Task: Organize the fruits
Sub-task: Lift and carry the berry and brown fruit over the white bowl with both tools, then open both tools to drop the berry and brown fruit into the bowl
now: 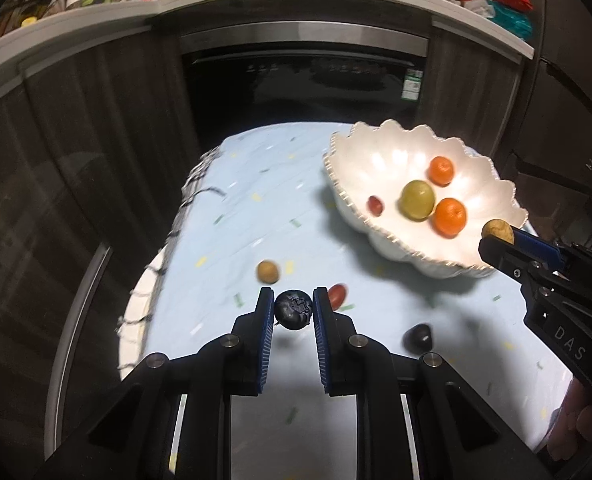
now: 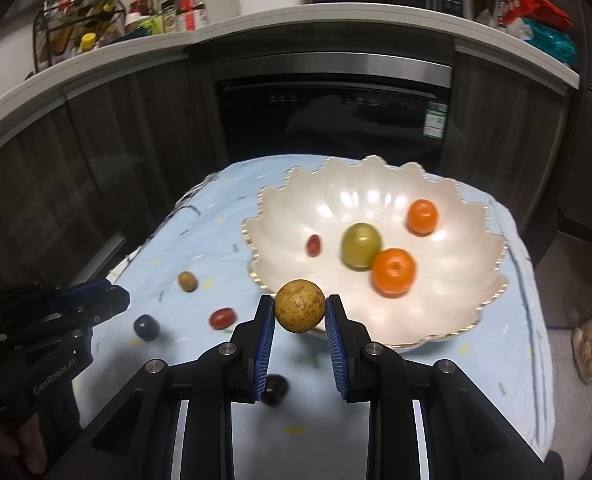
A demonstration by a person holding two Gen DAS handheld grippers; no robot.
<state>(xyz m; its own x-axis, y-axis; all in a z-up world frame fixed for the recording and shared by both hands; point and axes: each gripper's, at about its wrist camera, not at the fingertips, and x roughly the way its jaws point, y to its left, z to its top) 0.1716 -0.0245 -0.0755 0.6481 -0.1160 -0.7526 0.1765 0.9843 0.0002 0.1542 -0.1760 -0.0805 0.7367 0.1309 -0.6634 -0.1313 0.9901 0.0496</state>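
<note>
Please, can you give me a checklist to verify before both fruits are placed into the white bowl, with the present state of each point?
1. Right hand-held gripper clamps the tan round fruit: ok.
2. Left hand-held gripper clamps the dark wrinkled fruit: ok.
3. Tan fruit is at the near rim of the white bowl, not yet over its middle: not ok.
4. Dark fruit is over the bowl: not ok, it is above the tablecloth.
5. Free room in the bowl near the green fruit: ok.
6. Grip firmness: cannot tell.
</note>
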